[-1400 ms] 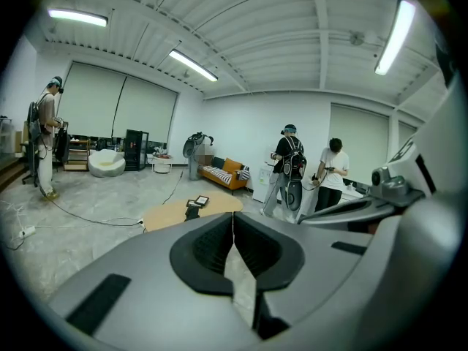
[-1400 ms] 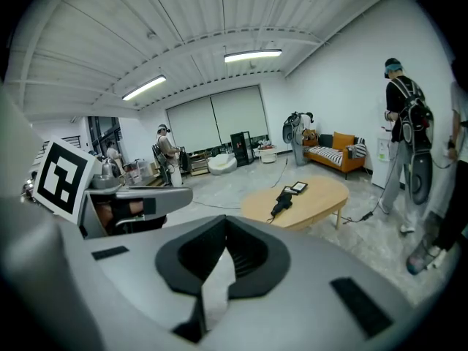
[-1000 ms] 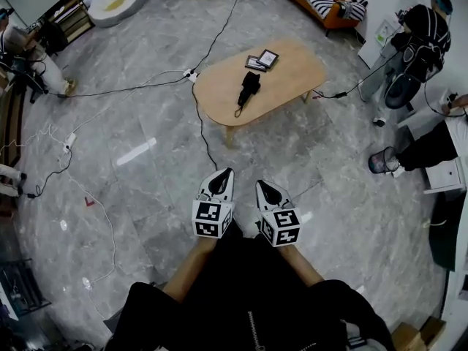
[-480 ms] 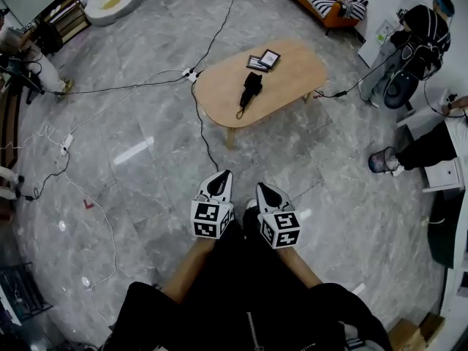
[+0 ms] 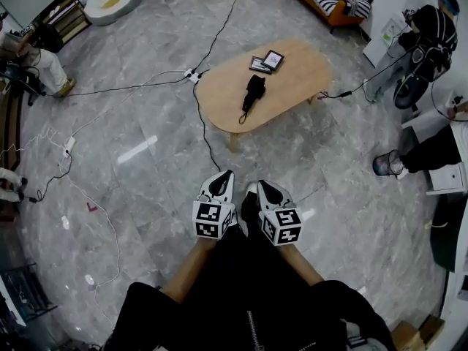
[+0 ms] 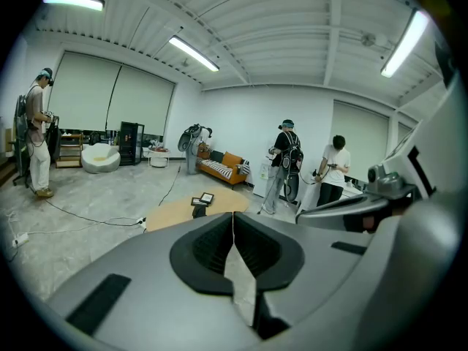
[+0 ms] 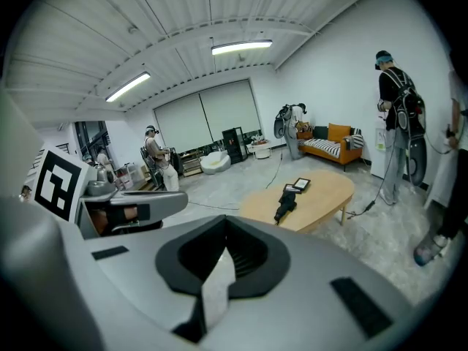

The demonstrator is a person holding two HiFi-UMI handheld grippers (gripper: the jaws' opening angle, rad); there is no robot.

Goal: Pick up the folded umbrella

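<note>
The left gripper [image 6: 233,215] has its two jaws pressed together with nothing between them. The right gripper [image 7: 224,224] looks the same, its tips meeting on empty air. In the head view both grippers are held side by side, just in front of the person's body and low over the grey marble floor [image 5: 146,189], pointing ahead and slightly down.

Well ahead of them stands a low oval wooden table [image 5: 296,75]. The folded umbrella [image 5: 254,93], a short black bundle with its strap trailing toward the near edge, lies near the middle of the tabletop. Two small framed cards [image 5: 265,60] sit just beyond it, apart from it. A black cable [image 5: 203,134] runs across the floor past the near left of the table.

Compared with a second ago, very little differs. The table and umbrella sit slightly lower and further right in the head view, and the grippers keep the same pose in front of the body. This suggests the person is only starting to move toward the table. The umbrella is untouched and far out of reach, and both sets of jaws would need to part before any grasp.
</note>
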